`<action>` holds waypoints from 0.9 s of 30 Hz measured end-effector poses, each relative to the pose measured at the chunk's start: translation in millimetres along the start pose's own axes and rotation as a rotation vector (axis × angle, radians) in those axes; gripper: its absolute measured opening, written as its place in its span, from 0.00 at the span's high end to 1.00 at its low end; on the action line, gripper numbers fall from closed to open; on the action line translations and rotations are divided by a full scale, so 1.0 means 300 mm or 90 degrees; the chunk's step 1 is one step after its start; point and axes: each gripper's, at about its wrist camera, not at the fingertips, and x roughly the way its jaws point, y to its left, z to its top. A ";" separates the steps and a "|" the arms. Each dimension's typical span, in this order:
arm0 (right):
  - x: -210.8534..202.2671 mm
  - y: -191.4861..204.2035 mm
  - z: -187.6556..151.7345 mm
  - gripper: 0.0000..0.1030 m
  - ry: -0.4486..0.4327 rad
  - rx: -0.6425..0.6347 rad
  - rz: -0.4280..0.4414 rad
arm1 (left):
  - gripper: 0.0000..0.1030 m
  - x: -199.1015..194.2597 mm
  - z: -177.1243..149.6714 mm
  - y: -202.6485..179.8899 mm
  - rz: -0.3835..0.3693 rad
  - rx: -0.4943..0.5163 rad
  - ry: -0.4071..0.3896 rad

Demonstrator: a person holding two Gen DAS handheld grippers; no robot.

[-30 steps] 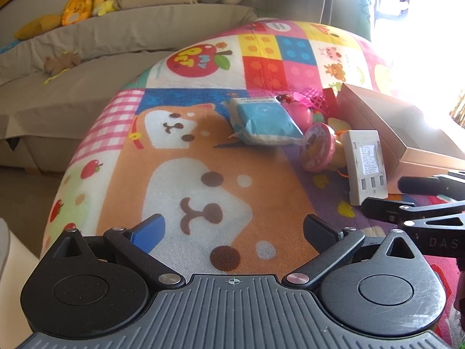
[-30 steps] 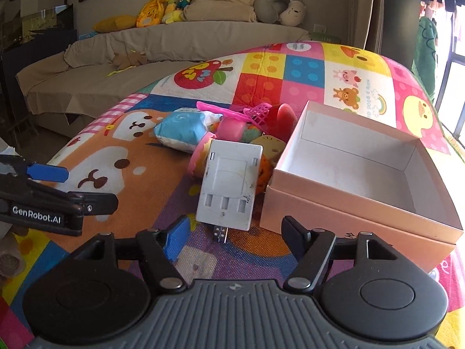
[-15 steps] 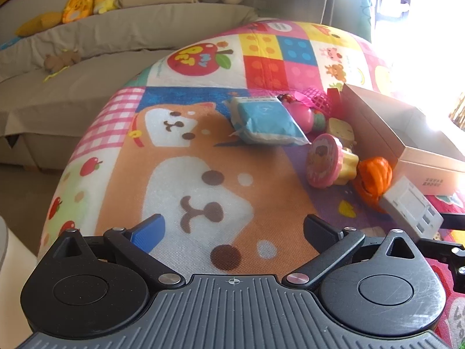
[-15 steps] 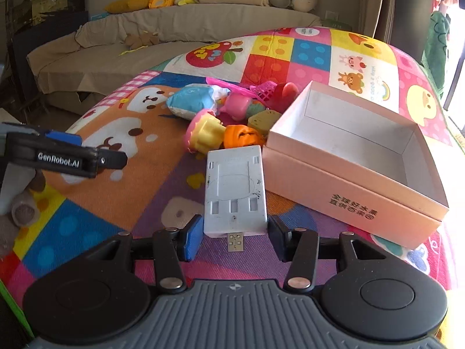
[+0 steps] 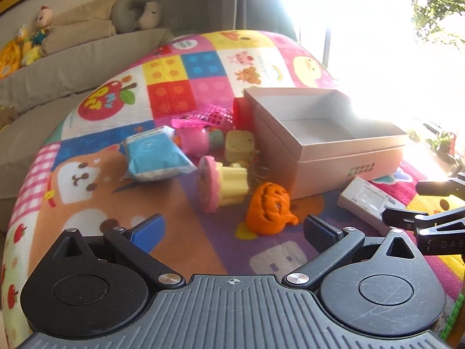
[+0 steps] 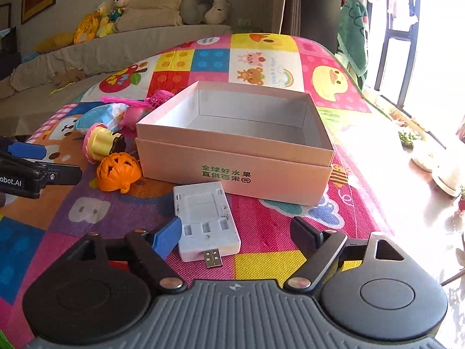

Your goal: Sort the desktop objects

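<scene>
Jaws on my right gripper (image 6: 237,234) have just been opening and grip nothing; the white USB charger (image 6: 207,221) lies on the play mat (image 6: 270,238), beside its blue finger, near the cardboard box (image 6: 232,171). My left gripper (image 5: 232,229) stands wide, empty, behind the orange pumpkin toy (image 5: 268,208).

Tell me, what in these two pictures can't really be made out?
- Red item, left wrist view: the box hides most of it.
- Toys behind the box's left corner, right wrist view: its wall covers them.
- Window side, both views: washed out by glare.
- White charger, left wrist view: partly hidden behind the right gripper, whose jaws have just opened and stand off it.
- Left gripper, right wrist view: cut by the left edge.
</scene>
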 end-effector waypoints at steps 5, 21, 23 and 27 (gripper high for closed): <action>0.007 -0.028 -0.016 0.06 -0.011 0.055 -0.003 | 0.00 0.037 0.013 -0.043 -0.031 0.032 -0.012; 0.017 -0.049 -0.021 0.00 0.000 0.085 -0.001 | 0.00 0.115 0.096 0.160 0.204 -0.013 -0.015; 0.017 -0.049 -0.021 0.00 0.000 0.085 -0.001 | 0.00 0.092 0.098 0.174 0.182 -0.029 -0.019; 0.019 -0.047 -0.019 0.00 0.003 0.084 -0.001 | 0.00 0.036 0.075 0.117 0.001 -0.032 -0.019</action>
